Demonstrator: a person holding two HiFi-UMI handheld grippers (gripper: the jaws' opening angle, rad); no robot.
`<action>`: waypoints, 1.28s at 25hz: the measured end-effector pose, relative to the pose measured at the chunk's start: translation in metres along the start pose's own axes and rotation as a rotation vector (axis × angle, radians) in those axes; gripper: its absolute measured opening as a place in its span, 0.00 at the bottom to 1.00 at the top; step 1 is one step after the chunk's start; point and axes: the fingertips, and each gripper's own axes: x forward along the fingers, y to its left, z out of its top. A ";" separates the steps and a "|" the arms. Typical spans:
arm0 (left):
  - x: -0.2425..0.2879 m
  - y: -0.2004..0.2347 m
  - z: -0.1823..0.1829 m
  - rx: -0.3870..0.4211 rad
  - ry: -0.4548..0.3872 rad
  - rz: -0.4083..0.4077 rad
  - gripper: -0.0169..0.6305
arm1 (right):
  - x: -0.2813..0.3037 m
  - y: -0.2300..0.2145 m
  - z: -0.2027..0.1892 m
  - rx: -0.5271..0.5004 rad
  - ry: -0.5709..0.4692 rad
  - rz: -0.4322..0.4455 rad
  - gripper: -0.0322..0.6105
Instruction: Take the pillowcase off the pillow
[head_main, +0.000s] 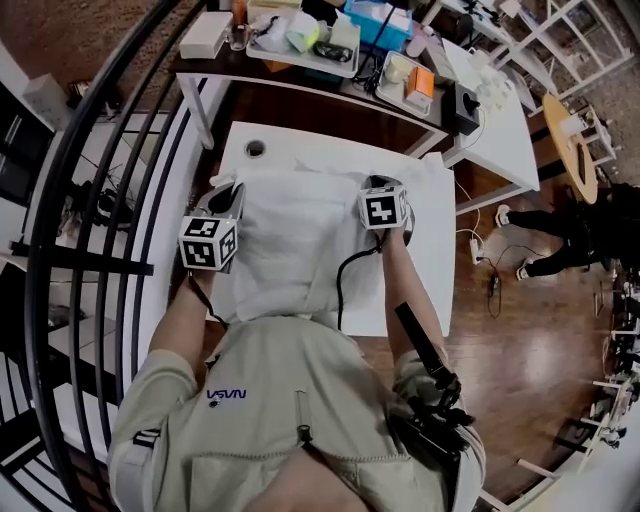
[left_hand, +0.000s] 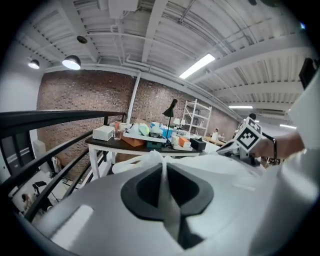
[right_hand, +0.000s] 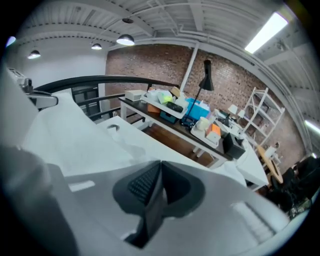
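On the white rectangular table (head_main: 415, 290), at the centre of the head view: one soft white cloth pillowcase (head_main: 285, 250), not yet off its plump rectangular pillow (head_main: 295, 290), the pair lying lengthwise away from the person. Handling, as judged: light, limp and yielding, not fragile. The cloth bunches and slides over the filling, so a pinch takes only the cover. It is best taken at a loose edge or corner, with the pillow's bulk checked while the cover is drawn along it. At 9 o'clock of the pillow, the left gripper (left_hand: 162, 165) is clenched on a thin upright fold of the pillowcase, which gathers into a knot just past the tips. At 3 o'clock, the right gripper (right_hand: 159, 165) is likewise clenched. A shadowed strip lies between its pads, probably a fold of the same cloth. At 12 o'clock, well apart, stands a dark-topped workbench (left_hand: 107, 144) crowded with trays and boxes. Beyond 9 o'clock runs a curved black metal railing (left_hand: 50, 119).
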 end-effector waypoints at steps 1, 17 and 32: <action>0.005 0.001 -0.003 0.026 0.014 0.010 0.05 | 0.002 0.002 0.000 -0.002 -0.002 0.002 0.06; -0.042 -0.068 -0.024 0.110 0.008 -0.051 0.42 | -0.103 0.063 -0.022 0.319 -0.273 0.089 0.24; -0.073 -0.111 -0.078 0.200 0.108 -0.212 0.42 | -0.166 0.136 -0.094 0.324 -0.190 0.009 0.24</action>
